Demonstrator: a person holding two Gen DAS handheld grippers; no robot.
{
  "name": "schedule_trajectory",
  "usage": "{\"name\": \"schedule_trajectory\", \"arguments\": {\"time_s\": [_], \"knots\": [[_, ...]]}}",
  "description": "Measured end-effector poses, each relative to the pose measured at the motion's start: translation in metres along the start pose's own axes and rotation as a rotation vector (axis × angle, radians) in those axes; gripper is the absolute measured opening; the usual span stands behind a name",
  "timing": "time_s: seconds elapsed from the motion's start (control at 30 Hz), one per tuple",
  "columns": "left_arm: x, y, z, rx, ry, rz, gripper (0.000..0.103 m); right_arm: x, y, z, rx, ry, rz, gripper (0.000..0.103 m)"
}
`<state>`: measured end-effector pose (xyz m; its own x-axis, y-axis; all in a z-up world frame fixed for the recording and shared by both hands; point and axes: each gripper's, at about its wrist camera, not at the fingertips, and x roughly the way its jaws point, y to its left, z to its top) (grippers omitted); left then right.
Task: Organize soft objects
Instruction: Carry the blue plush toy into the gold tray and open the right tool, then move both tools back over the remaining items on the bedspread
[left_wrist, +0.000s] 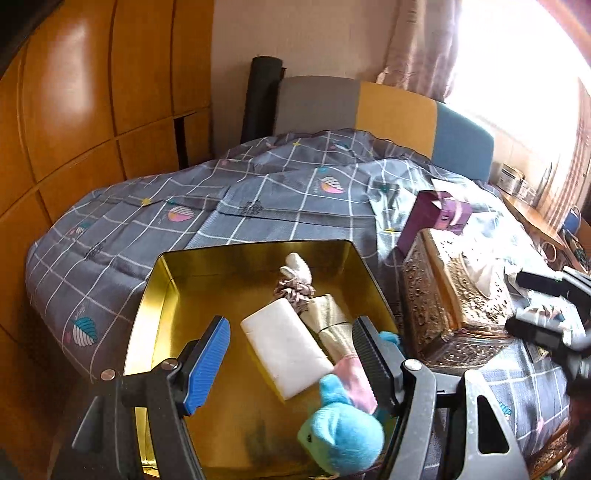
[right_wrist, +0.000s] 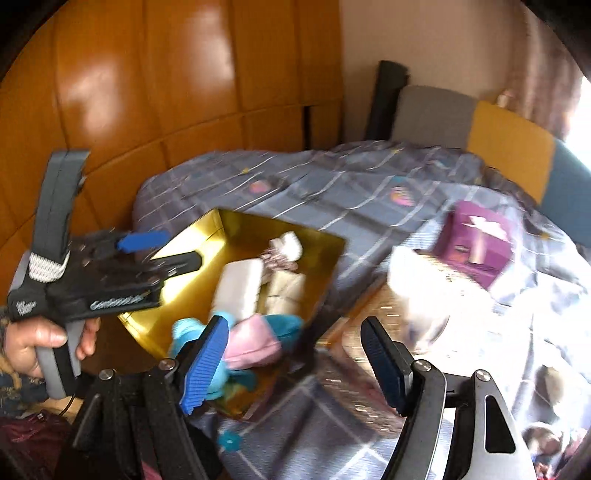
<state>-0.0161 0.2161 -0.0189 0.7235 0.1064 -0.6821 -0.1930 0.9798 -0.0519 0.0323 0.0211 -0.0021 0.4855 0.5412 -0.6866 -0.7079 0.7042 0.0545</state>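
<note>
Both grippers hang over the bed with fingers apart and nothing between them: left gripper (left_wrist: 291, 354), right gripper (right_wrist: 295, 363); below lies the tin (left_wrist: 177, 269), which gathers the soft things, blue plush (left_wrist: 340, 428), sponge (left_wrist: 284, 347), 1 rolled cloth (left_wrist: 332, 325); beyond, a purple box (left_wrist: 439, 218).

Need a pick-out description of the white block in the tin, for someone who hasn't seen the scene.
On the bed sits a gold tin holding soft things. The white block lies in its middle, beside a rolled beige cloth and above a blue plush toy. It is the only plain white, flat rectangular piece.
</note>
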Motion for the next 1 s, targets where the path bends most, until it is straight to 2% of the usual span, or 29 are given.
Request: {"name": "schedule_trajectory", "arguments": {"time_s": [0.33, 0.6, 0.9, 1.0], "knots": [[-0.01, -0.031, 0.006, 0.086, -0.028, -0.028, 0.07, -0.038, -0.101, -0.019, 0.218, -0.044, -0.229, 0.076], [-0.015, -0.06, 0.015, 0.154, -0.05, -0.065, 0.07, -0.068, -0.192, -0.051, 0.407, -0.063, -0.464, 0.078], [-0.019, -0.102, 0.024, 0.244, -0.072, -0.108, 0.07, -0.102, -0.294, -0.114, 0.637, -0.038, -0.764, 0.08], [-0.018, -0.118, 0.026, 0.277, -0.071, -0.127, 0.07, -0.111, -0.319, -0.144, 0.759, -0.036, -0.798, 0.08]]}}
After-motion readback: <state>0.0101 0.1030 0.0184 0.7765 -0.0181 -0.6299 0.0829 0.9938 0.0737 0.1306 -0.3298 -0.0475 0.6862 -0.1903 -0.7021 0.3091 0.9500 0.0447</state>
